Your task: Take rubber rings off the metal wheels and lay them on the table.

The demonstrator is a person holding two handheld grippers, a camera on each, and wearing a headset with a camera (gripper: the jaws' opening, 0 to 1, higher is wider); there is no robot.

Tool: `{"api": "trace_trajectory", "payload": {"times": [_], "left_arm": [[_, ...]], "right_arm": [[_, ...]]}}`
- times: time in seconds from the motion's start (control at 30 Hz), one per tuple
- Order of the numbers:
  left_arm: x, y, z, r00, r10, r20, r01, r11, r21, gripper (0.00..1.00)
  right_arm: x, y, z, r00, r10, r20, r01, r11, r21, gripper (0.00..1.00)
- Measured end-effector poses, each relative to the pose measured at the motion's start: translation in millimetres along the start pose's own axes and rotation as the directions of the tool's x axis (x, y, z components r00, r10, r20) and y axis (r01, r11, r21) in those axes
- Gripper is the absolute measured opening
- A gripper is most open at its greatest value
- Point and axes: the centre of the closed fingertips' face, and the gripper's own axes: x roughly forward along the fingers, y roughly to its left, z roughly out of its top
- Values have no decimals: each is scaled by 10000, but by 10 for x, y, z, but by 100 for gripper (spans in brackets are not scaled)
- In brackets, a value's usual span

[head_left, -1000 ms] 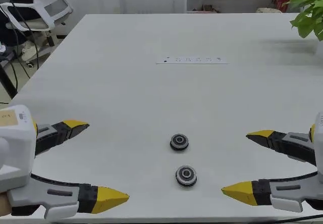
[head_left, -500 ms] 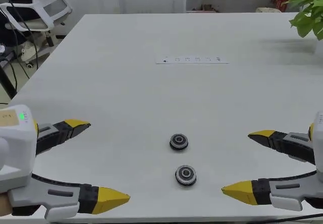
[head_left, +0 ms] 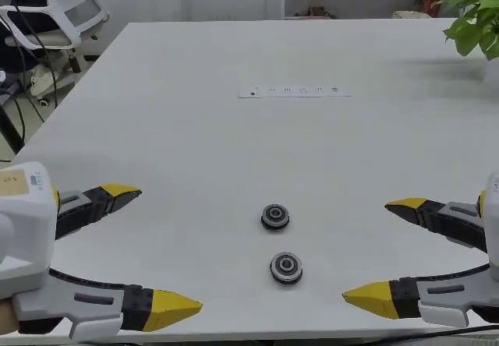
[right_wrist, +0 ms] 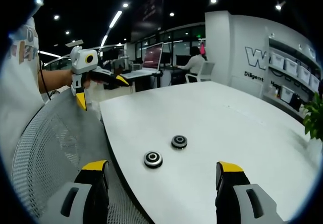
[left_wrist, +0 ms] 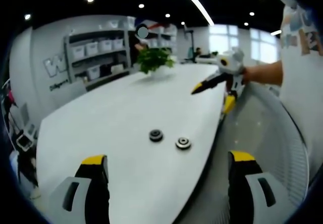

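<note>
Metal wheels, two, flat on the pale counter (head_left: 234,143): far wheel (head_left: 274,217) and near wheel (head_left: 286,268), close to the front edge, near each other but not touching. Dark round the rim, both. Out at the sides, left hand-held gripper (head_left: 168,250) and right hand-held gripper (head_left: 366,248), well apart from the wheels, jaws spread wide, holding nothing.
</note>
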Motion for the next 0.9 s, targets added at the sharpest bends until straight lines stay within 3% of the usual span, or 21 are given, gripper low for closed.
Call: {"api": "trace_trajectory", "payload": {"times": [0.43,0.9], "left_arm": [[9,-12,3,10000,-66,33,66,10000,0,100],[16,12,-9,9999,-134,28,135,9999,-88,100]], "right_arm": [[-31,10,-19,9999,-115,-32,115,9999,41,90],[-31,2,-33,9997,-142,-194,144,9998,139,84]]}}
